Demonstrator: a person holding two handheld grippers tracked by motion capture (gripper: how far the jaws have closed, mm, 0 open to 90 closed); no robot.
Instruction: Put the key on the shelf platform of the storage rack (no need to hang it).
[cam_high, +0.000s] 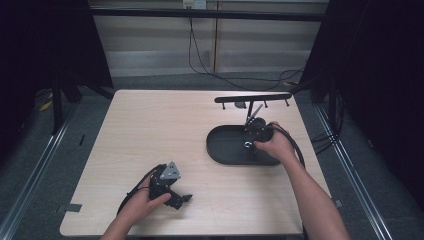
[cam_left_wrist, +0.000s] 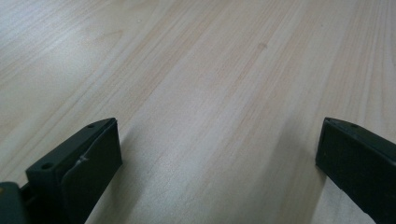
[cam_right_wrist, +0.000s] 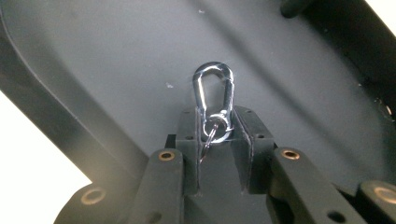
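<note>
Pale wood table (cam_high: 150, 130): left tongs (cam_left_wrist: 219, 154) gape wide, right tongs (cam_right_wrist: 214, 140) pinch a carabiner (cam_right_wrist: 213, 100) over a black tray (cam_high: 220, 145).

A light wooden tabletop (cam_high: 150, 130) stands on a grey floor (cam_high: 30, 165), bare wood across its left half. Beyond the tabletop's far edge, black cables (cam_high: 220, 75) trail over the floor from a pale wall panel (cam_high: 200, 35). Dark curtains (cam_high: 45, 40) hang to the left and right of the tabletop. A metal rail (cam_high: 30, 172) runs along the floor at the tabletop's left.
</note>
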